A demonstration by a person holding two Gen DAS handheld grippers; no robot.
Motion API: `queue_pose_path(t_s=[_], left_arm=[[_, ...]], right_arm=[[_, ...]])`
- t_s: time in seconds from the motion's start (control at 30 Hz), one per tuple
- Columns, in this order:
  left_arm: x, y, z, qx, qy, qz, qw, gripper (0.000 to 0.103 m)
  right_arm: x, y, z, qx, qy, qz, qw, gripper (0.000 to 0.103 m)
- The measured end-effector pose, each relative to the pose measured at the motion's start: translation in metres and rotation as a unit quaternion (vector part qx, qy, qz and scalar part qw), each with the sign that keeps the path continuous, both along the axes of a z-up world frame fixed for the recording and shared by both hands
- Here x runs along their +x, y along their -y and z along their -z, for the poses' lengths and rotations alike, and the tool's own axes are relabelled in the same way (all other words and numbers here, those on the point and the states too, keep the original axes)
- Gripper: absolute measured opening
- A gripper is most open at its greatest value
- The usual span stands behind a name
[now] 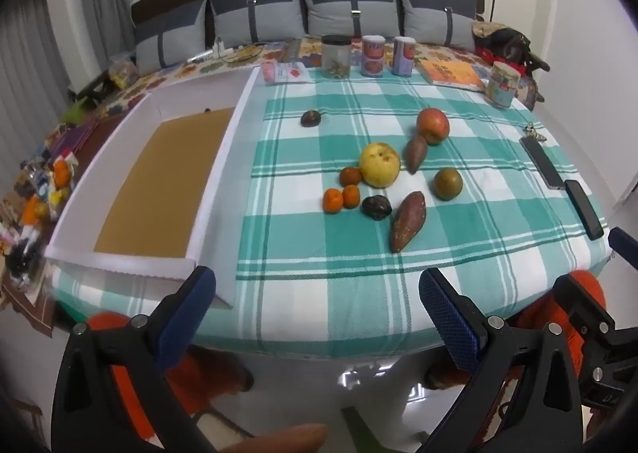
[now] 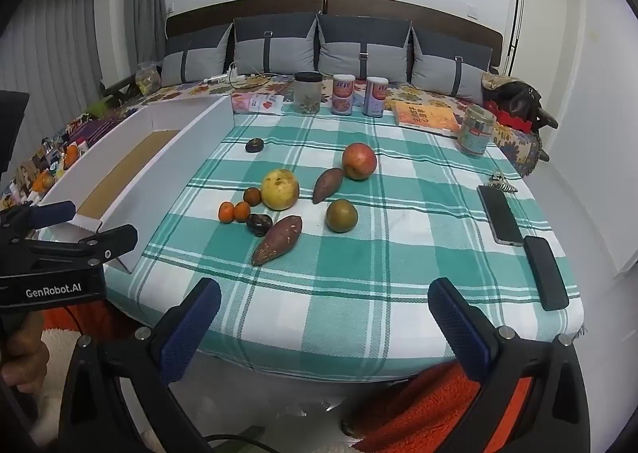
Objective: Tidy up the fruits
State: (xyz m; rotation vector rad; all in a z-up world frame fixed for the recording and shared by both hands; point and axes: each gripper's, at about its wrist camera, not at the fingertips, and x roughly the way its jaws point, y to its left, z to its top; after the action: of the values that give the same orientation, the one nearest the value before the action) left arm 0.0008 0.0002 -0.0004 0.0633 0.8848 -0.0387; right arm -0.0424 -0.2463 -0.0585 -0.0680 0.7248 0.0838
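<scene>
Both grippers — left (image 1: pixel 315 293), right (image 2: pixel 325 303) — spread, empty; fruits (image 1: pixel 379 165) well ahead.

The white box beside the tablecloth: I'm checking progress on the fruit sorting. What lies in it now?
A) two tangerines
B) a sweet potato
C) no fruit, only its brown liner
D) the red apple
C: the white box shows only its brown liner, while the red apple and other produce sit on the checked tablecloth.
</scene>
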Motion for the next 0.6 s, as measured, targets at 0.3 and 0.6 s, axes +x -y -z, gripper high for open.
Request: queue_pose_path(t_s=[0.3, 0.6], left_arm=[[0.000, -0.003, 0.011, -0.004, -0.011, -0.011, 0.9999, 0.102], [0.005, -0.006, 0.014, 0.006, -0.020, -0.017, 0.9996, 0.102]], right_arm=[[0.002, -0.004, 0.003, 0.004, 0.000, 0.001, 1.000, 0.103], [0.005, -0.008, 0.004, -0.006, -0.007, -0.001, 1.000, 0.103]])
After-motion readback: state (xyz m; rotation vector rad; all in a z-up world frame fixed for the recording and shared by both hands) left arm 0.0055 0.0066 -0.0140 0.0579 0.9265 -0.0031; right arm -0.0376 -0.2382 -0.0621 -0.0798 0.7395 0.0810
